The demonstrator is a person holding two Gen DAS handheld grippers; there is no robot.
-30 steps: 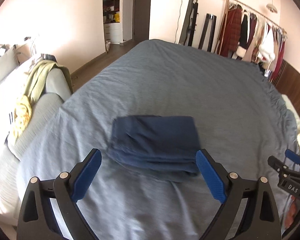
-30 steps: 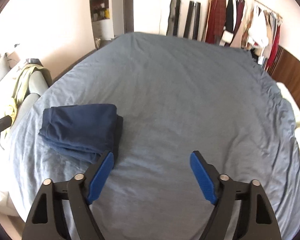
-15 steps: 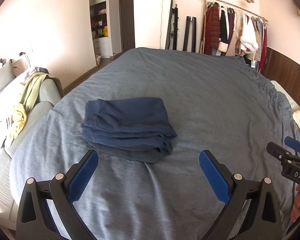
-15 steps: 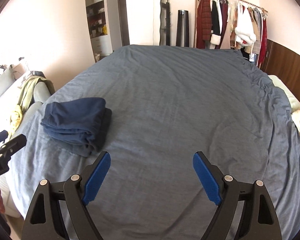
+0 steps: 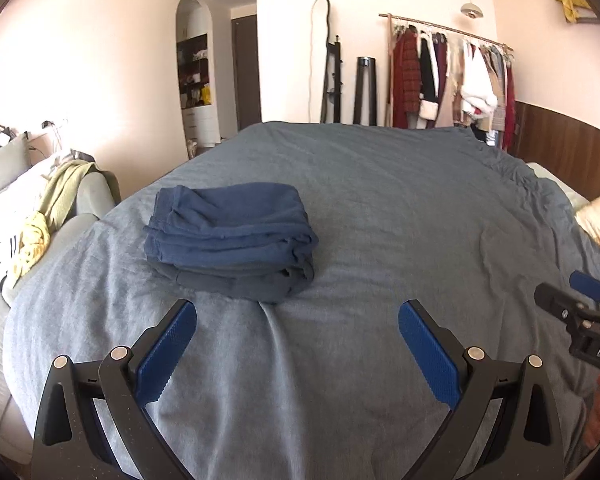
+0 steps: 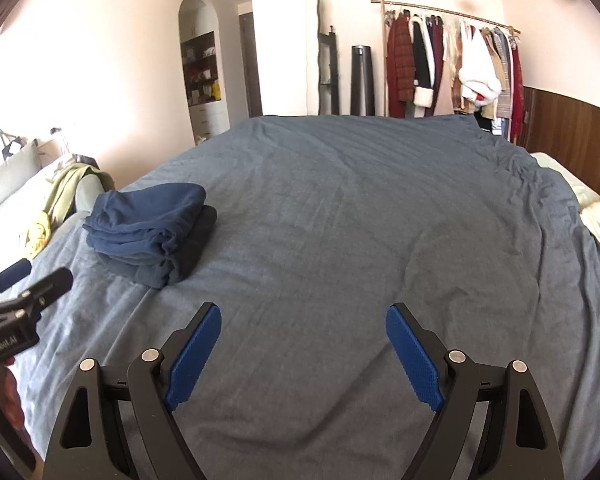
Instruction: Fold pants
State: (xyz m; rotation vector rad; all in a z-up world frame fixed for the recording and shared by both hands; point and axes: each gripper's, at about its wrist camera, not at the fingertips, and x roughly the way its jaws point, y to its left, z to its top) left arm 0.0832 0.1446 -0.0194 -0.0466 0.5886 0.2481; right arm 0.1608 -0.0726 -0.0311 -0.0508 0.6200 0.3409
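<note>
Folded pants [image 5: 230, 236] on the bed [image 5: 380, 208], ahead and slightly left of the left claw [image 5: 298, 320], nearer than the right claw [image 6: 303, 322]. Both claws spread, empty. Folding apparently done.

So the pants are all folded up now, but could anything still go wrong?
Maybe two things. The folded pants sit near the left edge of the bed, so a bump could slide them off toward the sofa. Their layers look a bit uneven along the near edge, so the stack might slump or come undone if nudged. Both the left gripper and the right gripper are open and clear of it.
</note>
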